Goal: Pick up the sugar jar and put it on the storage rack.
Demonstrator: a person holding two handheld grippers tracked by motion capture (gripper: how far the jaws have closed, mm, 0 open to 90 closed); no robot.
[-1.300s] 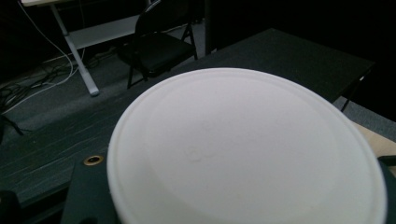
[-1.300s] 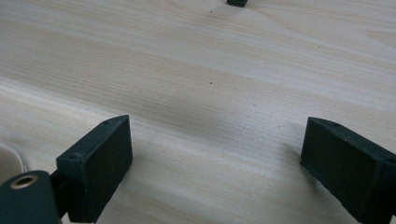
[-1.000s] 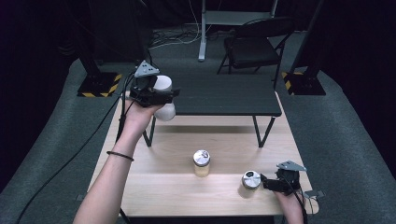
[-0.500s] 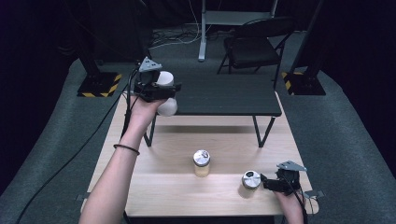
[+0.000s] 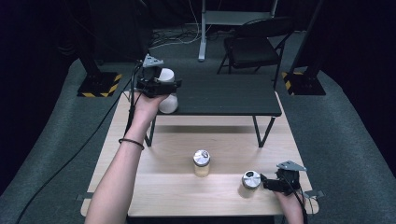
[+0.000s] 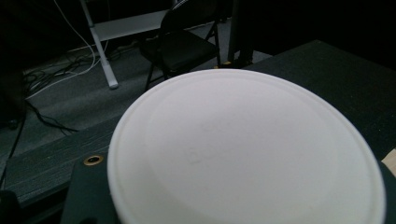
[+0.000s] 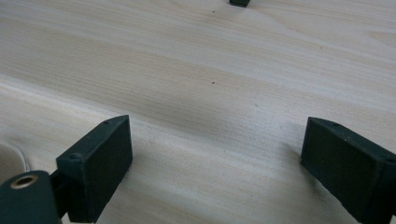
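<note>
Resting low at the near right corner of the pale wooden table (image 5: 154, 186), the right gripper (image 5: 268, 182) is sitting just above the boards with its two black jaws standing wide apart and nothing between them; its own view is showing only bare wood grain in the gap. It is lying just beside a small glass jar with a round silver metal lid (image 5: 251, 179), near it but not gripping it, which reads as a hand parked and waiting, perhaps ready to take that jar when its turn comes. A little farther in, toward the middle of the table, a second small glass jar with a silver lid and yellowish contents (image 5: 201, 163) is standing upright and alone, well apart from both grippers.

Farther away still, the left gripper (image 5: 164, 88) is reaching out at the end of an outstretched forearm and is clamping a white round plastic tub (image 5: 166, 91) by its sides. The tub's flat white lid (image 6: 243, 149) is sitting so close under the gripper's camera that the jaws themselves are hidden, so the grip is judged from the high view, where the black gripper body is wrapping the tub. The tub is hanging at the near left corner of the low black raised shelf (image 5: 224, 95), apparently because it is being carried onto that shelf; whether it is touching the surface yet I cannot tell. Beyond the shelf, a black folding chair (image 5: 252, 44) is standing on the dark carpet.
</note>
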